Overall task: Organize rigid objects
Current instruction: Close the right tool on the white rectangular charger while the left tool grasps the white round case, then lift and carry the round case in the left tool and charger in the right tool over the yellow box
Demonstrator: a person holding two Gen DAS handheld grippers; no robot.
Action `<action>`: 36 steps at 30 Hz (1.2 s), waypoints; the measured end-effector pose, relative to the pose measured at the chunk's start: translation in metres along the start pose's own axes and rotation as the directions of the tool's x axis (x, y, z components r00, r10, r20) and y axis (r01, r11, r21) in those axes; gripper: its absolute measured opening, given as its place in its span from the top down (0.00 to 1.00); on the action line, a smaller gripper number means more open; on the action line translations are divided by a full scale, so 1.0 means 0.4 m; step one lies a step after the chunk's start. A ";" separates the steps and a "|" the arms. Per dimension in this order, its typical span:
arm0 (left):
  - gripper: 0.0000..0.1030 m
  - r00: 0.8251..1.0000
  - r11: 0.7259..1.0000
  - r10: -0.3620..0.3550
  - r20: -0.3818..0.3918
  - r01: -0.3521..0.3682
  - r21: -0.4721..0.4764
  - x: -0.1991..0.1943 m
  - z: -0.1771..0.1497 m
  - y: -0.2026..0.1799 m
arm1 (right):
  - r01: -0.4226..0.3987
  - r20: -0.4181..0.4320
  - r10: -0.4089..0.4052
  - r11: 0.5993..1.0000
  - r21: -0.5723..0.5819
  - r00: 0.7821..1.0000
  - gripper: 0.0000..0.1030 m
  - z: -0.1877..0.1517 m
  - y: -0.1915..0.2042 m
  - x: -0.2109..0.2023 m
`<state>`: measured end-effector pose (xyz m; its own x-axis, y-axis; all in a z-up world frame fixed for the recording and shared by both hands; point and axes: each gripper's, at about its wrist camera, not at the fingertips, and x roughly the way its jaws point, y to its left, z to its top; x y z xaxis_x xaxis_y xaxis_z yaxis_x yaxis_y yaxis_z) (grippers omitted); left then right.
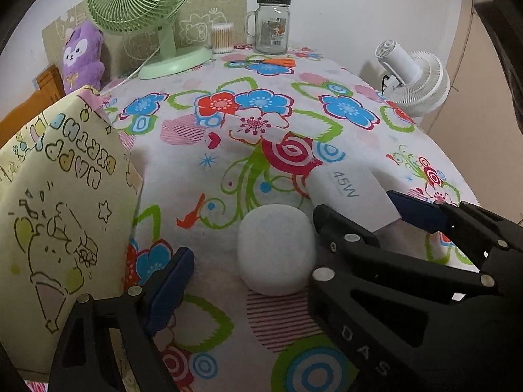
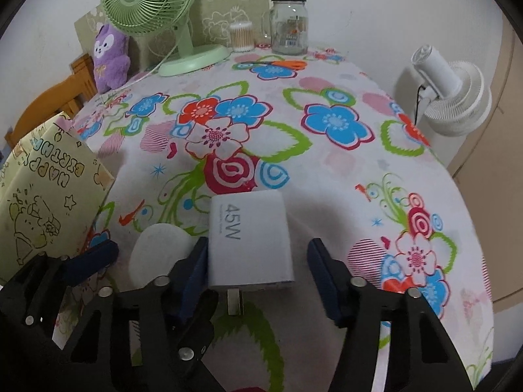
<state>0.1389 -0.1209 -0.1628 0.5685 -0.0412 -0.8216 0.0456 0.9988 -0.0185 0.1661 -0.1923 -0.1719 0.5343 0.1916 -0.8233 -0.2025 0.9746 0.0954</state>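
On the flowered tablecloth (image 2: 343,170), a yellow birthday gift bag (image 1: 65,196) stands at my far left, close beside my left gripper (image 1: 255,258), whose jaws are spread wide around the round white speaker (image 1: 276,250) without touching it. My right gripper (image 2: 258,274) sits half open astride the white 45W charger (image 2: 248,238), which lies flat with its long axis running away from me and its metal plug (image 2: 235,302) pointing back at me. Its left pad (image 2: 196,271) is at the charger's side, and the right pad stands clear.
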 end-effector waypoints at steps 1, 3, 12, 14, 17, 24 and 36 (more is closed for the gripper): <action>0.14 1.000 1.000 -0.003 0.004 0.003 -0.006 0.000 0.002 0.002 | -0.006 0.003 0.006 1.000 0.004 1.000 0.48 0.001 -0.001 0.000; 0.15 1.000 1.000 -0.002 0.006 0.002 -0.008 0.003 0.008 0.002 | -0.004 0.006 0.004 1.000 0.017 1.000 0.51 0.005 -0.006 0.001; 0.49 0.999 0.999 -0.021 0.026 0.020 0.048 0.001 0.020 -0.026 | 0.039 0.017 -0.040 0.997 0.063 0.999 0.51 0.002 -0.040 -0.013; 0.53 0.999 0.998 -0.028 0.020 0.027 0.054 0.000 0.022 -0.030 | 0.048 0.019 -0.049 0.996 0.070 0.999 0.51 0.000 -0.046 -0.019; 0.54 1.000 0.998 -0.023 0.016 0.022 0.053 -0.001 0.022 -0.030 | 0.057 0.019 -0.059 0.995 0.082 0.998 0.51 -0.007 -0.053 -0.029; 0.54 1.000 0.998 -0.021 0.015 0.020 0.060 -0.020 0.008 -0.034 | 0.066 0.022 -0.068 0.994 0.091 0.997 0.51 -0.025 -0.053 -0.055; 0.54 0.998 0.998 -0.028 0.048 0.025 0.058 -0.097 -0.009 -0.032 | 0.069 0.070 -0.076 0.992 0.101 0.995 0.51 -0.043 -0.032 -0.134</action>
<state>0.1132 -0.1319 -0.1326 0.6054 -0.0700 -0.7928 0.1074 0.9942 -0.0057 0.1258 -0.2172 -0.1386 0.6042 0.1245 -0.7870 -0.0811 0.9922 0.0947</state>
